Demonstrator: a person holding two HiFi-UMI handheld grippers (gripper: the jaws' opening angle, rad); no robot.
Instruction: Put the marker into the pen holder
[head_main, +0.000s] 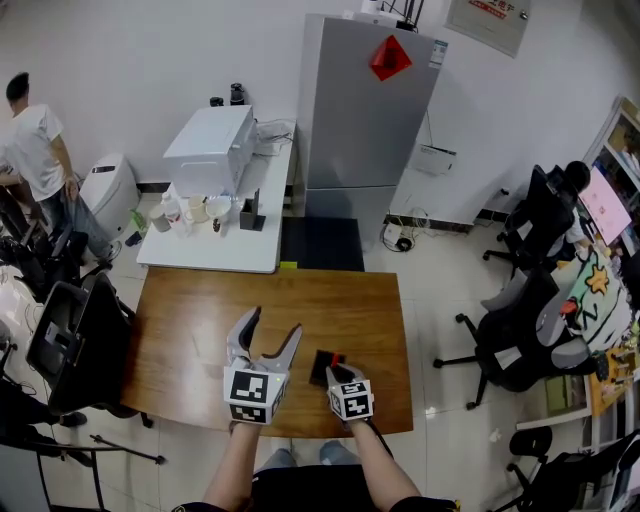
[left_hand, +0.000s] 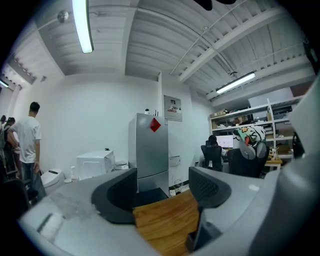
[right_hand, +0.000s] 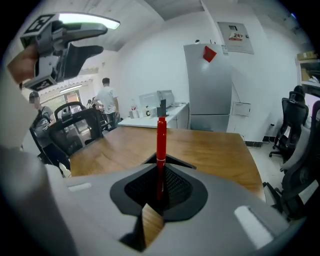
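Your marker (right_hand: 161, 142) is red and stands upright, pinched at its lower end between the closed jaws of your right gripper (right_hand: 160, 186). From the head view, that gripper sits at the near right part of the wooden table (head_main: 200, 320). The marker's red end shows right at the black pen holder (head_main: 322, 368). The holder stands on the table close to the front edge. You can't tell from these views whether the marker's tip is inside the holder or only at its rim.

Your left gripper (head_main: 272, 325) is just left of the holder, jaws spread wide with nothing between them. Its own view shows only table wood in the gap. Past the far edge of the table stand a white table (head_main: 215, 250) and a grey fridge (head_main: 365, 110).
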